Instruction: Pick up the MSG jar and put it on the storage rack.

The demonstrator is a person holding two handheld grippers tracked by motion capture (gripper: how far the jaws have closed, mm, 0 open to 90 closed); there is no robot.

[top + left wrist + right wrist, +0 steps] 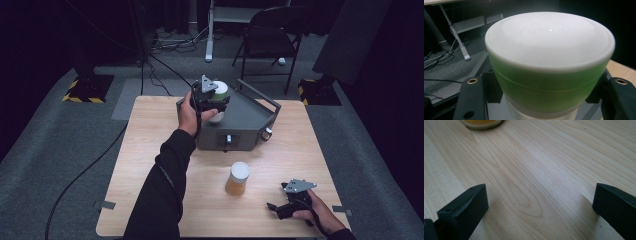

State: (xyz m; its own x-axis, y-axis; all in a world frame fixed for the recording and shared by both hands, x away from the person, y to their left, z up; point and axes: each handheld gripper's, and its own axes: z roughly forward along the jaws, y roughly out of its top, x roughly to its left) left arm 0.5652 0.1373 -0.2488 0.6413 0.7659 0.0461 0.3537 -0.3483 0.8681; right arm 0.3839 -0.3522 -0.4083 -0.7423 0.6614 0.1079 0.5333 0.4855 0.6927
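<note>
No writing, label, brand or number can be read anywhere; the green jar (549, 82) with its white lid (549, 40) is blank; the amber jar (237, 178) on the desk (150, 150) shows no legible label.

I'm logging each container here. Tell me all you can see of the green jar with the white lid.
The green jar is round, of translucent green plastic by its look, with a smooth white lid. It is clamped upright between the left gripper's black jaws, over the dark grey box at the table's far side.
</note>
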